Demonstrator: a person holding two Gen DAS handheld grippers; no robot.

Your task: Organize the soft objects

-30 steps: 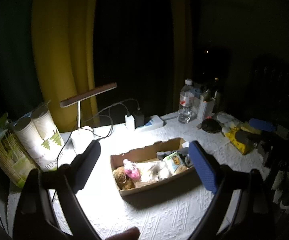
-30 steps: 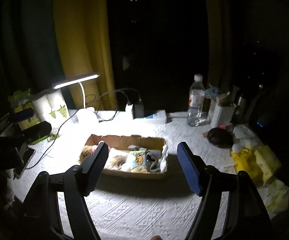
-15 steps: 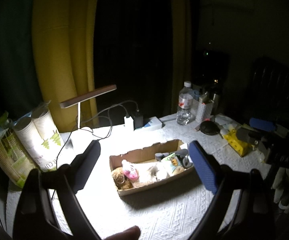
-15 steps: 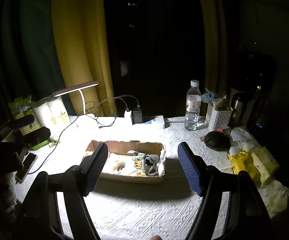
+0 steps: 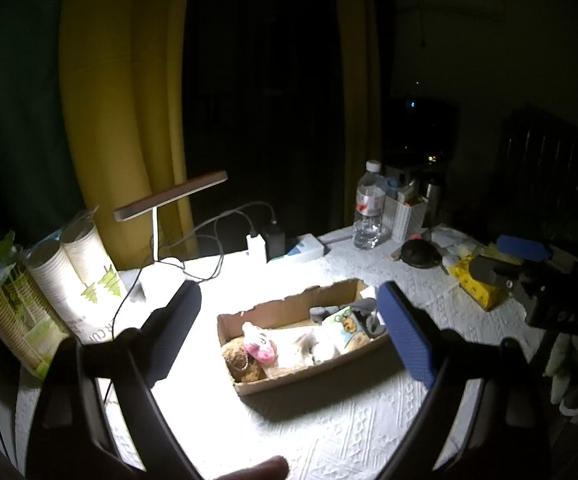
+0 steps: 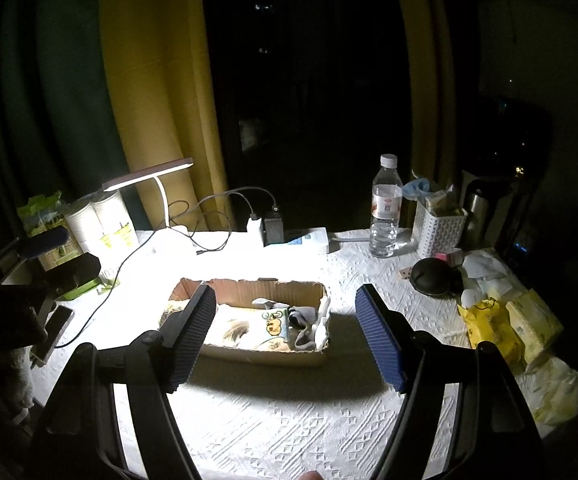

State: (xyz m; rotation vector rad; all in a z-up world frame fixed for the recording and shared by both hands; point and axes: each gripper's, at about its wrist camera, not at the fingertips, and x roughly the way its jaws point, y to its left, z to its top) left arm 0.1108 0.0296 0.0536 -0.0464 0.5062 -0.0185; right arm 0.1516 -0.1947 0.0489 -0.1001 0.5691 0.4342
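White embossed tablecloth (image 5: 329,432) lay lamp-lit. Left wrist view: left gripper (image 5: 289,332) gaped empty; shallow brown cardboard box (image 5: 289,310) of soft toys at 12 o'clock. Right wrist view: right gripper (image 6: 285,334) likewise spread, box (image 6: 249,286) ahead.

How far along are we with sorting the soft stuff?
Done: the soft toys and socks already lie in the cardboard box. In hand: nothing; the left gripper and right gripper are open and empty, above the table. Left: no loose soft items visible on the tablecloth.
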